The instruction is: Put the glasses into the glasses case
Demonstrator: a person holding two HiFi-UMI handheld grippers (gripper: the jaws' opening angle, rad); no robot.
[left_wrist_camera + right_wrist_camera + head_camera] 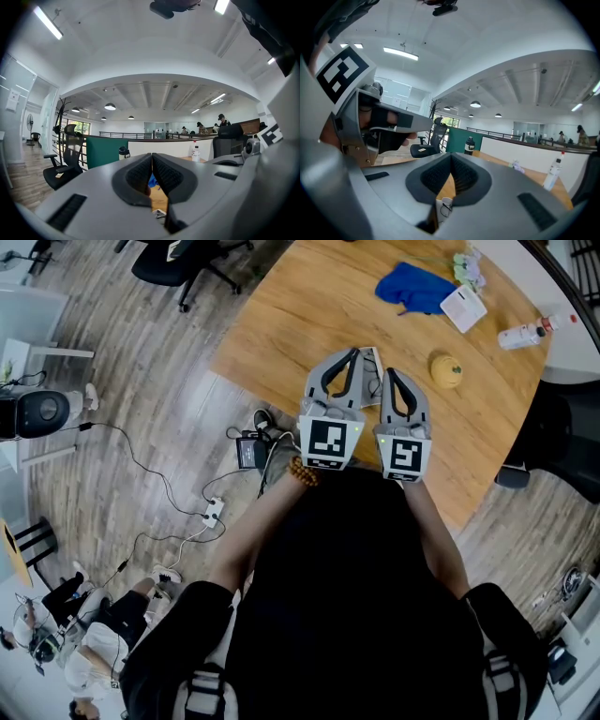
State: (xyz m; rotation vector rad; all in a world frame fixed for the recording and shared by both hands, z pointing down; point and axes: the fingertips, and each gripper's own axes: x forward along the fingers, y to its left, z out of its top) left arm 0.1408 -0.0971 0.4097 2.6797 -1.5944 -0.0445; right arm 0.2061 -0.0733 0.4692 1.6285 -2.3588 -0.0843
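Glasses lie on a white object at the near edge of the wooden table. Left gripper and right gripper hang over that edge, both with jaws closed on nothing. Yellow fruit mid-table; blue cloth at the far side.

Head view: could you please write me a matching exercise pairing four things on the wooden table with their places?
1 blue cloth
2 yellow round fruit
3 white plastic bottle
4 white glasses case

A between left gripper and right gripper
B near the wooden table's right edge
C far side, beside white card
D just right of the right gripper

Pairs: 1-C, 2-D, 3-B, 4-A
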